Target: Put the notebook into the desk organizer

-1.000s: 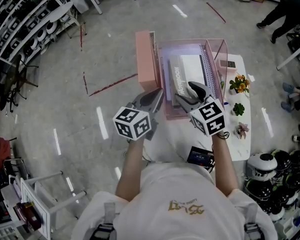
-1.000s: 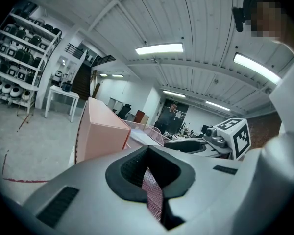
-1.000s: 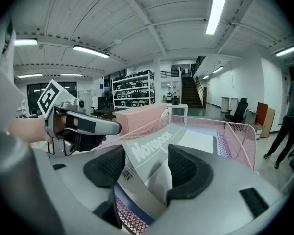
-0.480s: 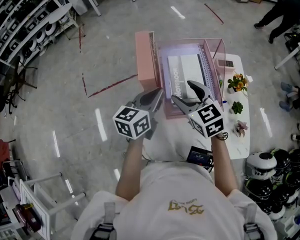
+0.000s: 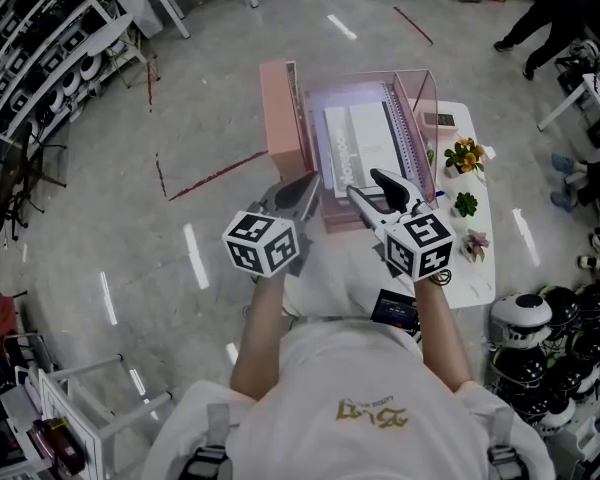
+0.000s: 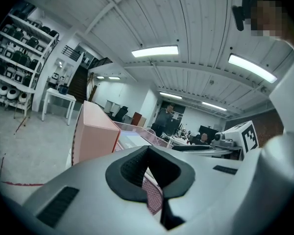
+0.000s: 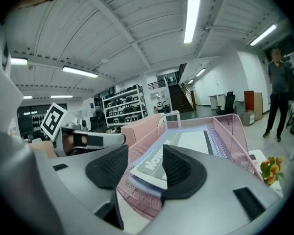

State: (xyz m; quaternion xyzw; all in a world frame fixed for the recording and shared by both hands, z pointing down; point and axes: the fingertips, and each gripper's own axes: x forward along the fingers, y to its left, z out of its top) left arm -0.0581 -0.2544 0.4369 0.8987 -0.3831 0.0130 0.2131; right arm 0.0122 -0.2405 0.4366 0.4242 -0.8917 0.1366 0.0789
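A pink mesh desk organizer (image 5: 426, 98) stands on the white table (image 5: 478, 278). A white and grey spiral notebook (image 5: 365, 140) lies flat inside it, on a lilac pad. My right gripper (image 5: 373, 186) hovers just short of the tray's near end. Its jaws are apart and closing, with nothing between them. In the right gripper view the notebook (image 7: 186, 145) and the organizer (image 7: 233, 128) show beyond the right gripper (image 7: 144, 168). My left gripper (image 5: 302, 192) is shut and empty at the tray's near left corner. The left gripper view shows the left gripper (image 6: 148, 168) with pads together.
A tall pink box (image 5: 280, 116) stands against the organizer's left side. Right of the tray sit a small grey device (image 5: 446, 120), orange flowers (image 5: 464, 155) and little plants (image 5: 466, 205). A black device (image 5: 395, 311) lies at the table's near edge. People stand at the far right.
My right gripper has drawn back toward me off the notebook's near end, leaving the notebook lying in the tray. The left gripper has stayed put.
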